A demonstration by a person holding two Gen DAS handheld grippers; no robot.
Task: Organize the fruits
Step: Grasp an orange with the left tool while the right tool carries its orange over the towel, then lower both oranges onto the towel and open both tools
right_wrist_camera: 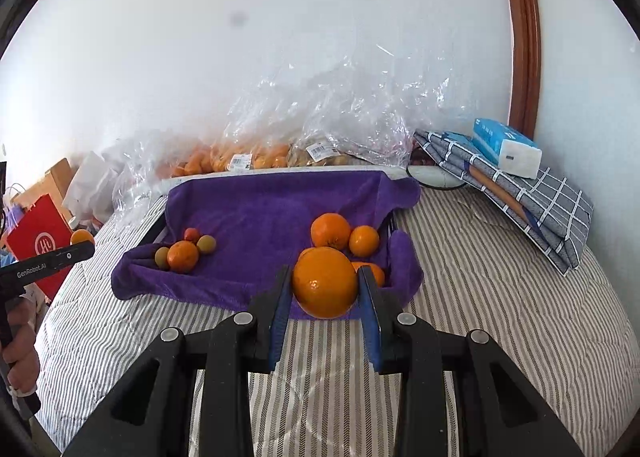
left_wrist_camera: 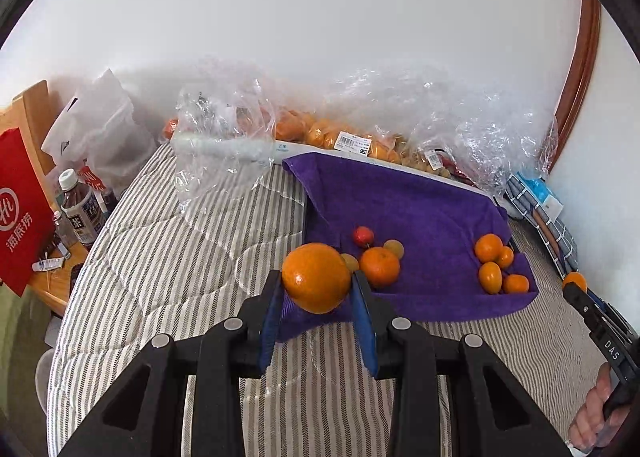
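Observation:
A purple towel lines a tray on a striped bed. My left gripper is shut on a large orange, held above the towel's near left edge. Beside it on the towel lie an orange, a small red fruit and two small greenish fruits. My right gripper is shut on another large orange, above the towel's near right corner, next to a cluster of oranges that also shows in the left wrist view.
Clear plastic bags of oranges line the wall behind the tray. A folded checked cloth with a tissue pack lies at the right. A red bag and bottles stand on a side table at the left.

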